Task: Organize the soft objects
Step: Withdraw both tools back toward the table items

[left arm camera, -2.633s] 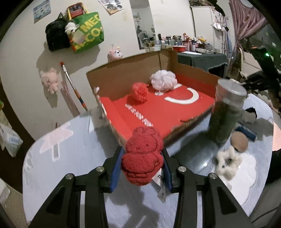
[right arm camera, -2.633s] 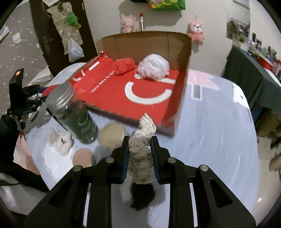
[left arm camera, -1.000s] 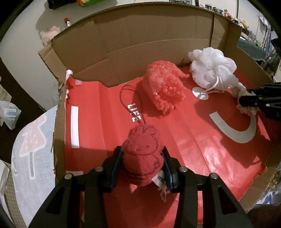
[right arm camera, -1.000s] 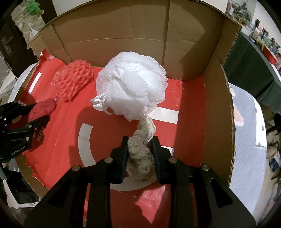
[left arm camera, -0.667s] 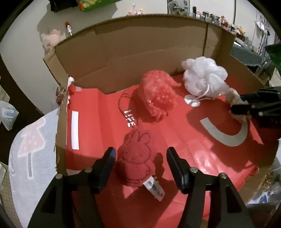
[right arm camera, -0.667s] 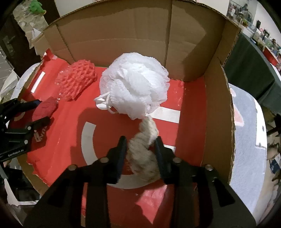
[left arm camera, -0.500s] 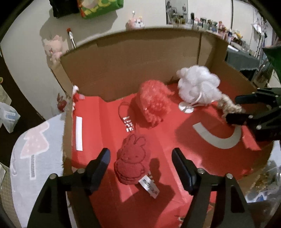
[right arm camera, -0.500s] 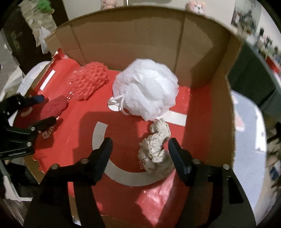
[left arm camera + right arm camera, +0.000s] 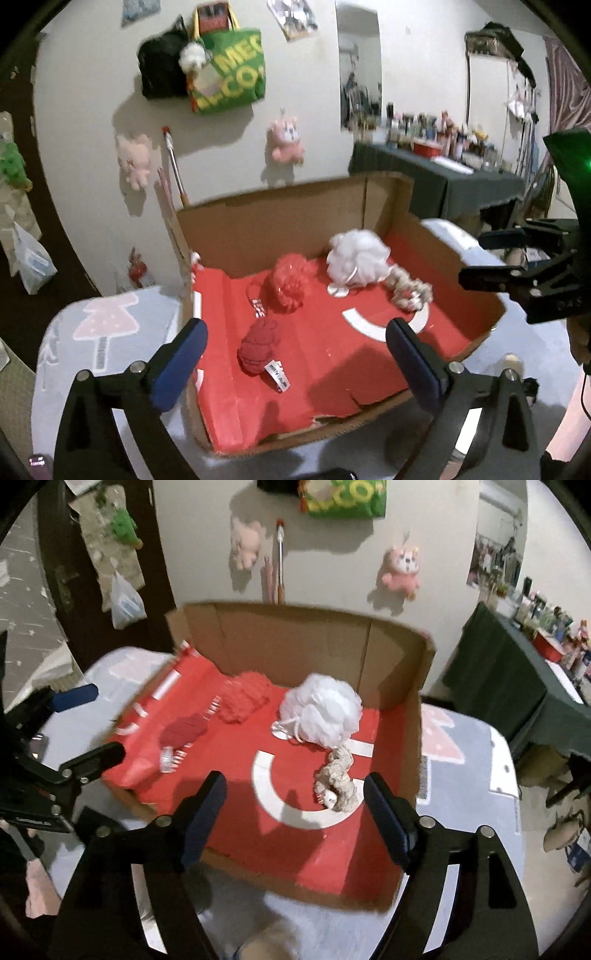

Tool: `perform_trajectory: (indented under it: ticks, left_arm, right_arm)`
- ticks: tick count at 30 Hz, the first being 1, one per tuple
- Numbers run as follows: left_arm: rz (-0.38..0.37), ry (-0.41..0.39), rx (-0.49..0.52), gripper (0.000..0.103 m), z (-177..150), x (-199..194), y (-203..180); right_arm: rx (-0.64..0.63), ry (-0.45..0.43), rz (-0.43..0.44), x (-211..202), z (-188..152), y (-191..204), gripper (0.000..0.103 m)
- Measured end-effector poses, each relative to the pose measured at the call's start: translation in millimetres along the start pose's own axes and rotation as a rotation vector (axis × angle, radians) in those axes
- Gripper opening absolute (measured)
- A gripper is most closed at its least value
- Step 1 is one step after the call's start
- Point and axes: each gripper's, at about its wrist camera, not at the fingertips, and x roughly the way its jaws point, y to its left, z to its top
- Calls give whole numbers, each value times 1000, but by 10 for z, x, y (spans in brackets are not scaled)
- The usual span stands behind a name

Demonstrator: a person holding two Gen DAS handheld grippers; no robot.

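Note:
An open cardboard box (image 9: 277,221) (image 9: 295,638) with a red floor holds the soft things. A red plush rabbit (image 9: 258,347) (image 9: 184,731) lies front left, a red mesh pouf (image 9: 291,277) (image 9: 245,696) behind it. A white mesh pouf (image 9: 356,258) (image 9: 321,712) sits by the back wall, a beige knitted toy (image 9: 406,291) (image 9: 338,779) beside it. My left gripper (image 9: 295,332) (image 9: 86,725) hangs above the box's front edge, jaws opening, gripping nothing. My right gripper (image 9: 295,786) (image 9: 491,254) hovers over the near right side, jaws opening, also gripping nothing.
The box stands on a table with a grey cloth (image 9: 110,332) with pink tree prints. Bags and pink plush toys (image 9: 400,568) hang on the wall behind. A dark green table (image 9: 424,177) with bottles stands at the right.
Both grippers opened and let go: the red plush rabbit and the beige knitted toy now lie on the box floor. Both grippers drew back and rose out of the box.

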Motion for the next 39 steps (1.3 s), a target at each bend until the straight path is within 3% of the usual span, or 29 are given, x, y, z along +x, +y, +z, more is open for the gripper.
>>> perform_trajectory:
  ticks: [10,18,28,39]
  left_arm:
    - [11,-185,-32,103,-275,-902,-251]
    - [30,-267,-76,103,-732,-1301,-408]
    - [70,-251,-123,103,-1271,-1302,-505]
    - [60,-133,-147,103,-1736,-962,-521]
  right_arm:
    - [-32,-236,-63,-1009,-519,378,90]
    - [1,-349,-103,-1339,-1067,565,90]
    - [64,-374,-106,-1192,-1696,658,91]
    - [119,-288,-86,-665,-2153,677,91]
